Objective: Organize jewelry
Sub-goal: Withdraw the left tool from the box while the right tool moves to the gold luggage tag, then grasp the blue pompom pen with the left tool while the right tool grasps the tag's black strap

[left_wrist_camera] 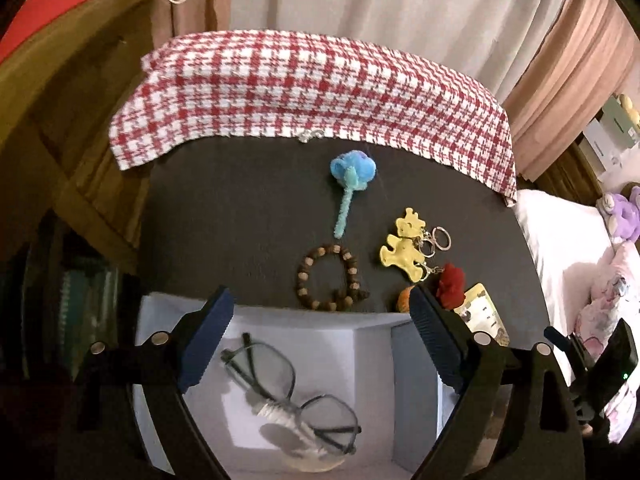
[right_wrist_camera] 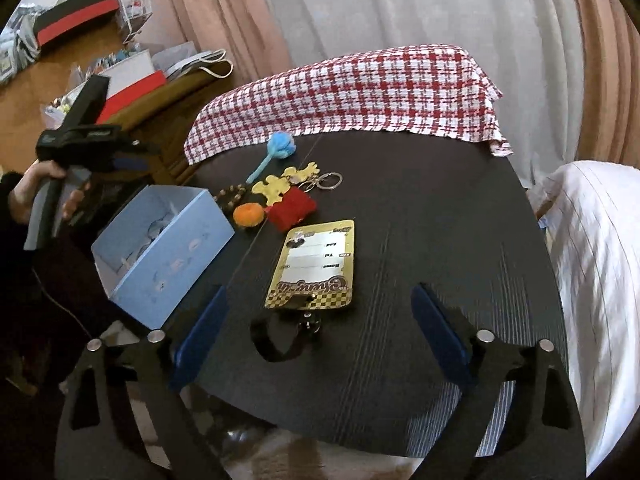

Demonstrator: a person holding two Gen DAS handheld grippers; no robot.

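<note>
My left gripper (left_wrist_camera: 320, 332) is open and empty above a light blue box (left_wrist_camera: 372, 344) that holds glasses (left_wrist_camera: 288, 396) and a clear round item. Beyond it on the black table lie a wooden bead bracelet (left_wrist_camera: 326, 278), a blue fuzzy flower (left_wrist_camera: 352, 176), a yellow bear keychain (left_wrist_camera: 404, 244), a red plush charm (left_wrist_camera: 450, 280) and an orange charm (left_wrist_camera: 405, 298). My right gripper (right_wrist_camera: 320, 332) is open and empty above a gold name tag (right_wrist_camera: 316, 266) with a black strap (right_wrist_camera: 276, 340). The box (right_wrist_camera: 160, 256), bracelet (right_wrist_camera: 230, 196) and charms show in the right wrist view.
A red and white checked cloth (left_wrist_camera: 312, 92) covers the table's far edge. A small silver piece (left_wrist_camera: 310, 135) lies at its hem. A bed with white bedding (right_wrist_camera: 596, 280) stands to the right. Wooden furniture (left_wrist_camera: 68, 120) with boxes is on the left.
</note>
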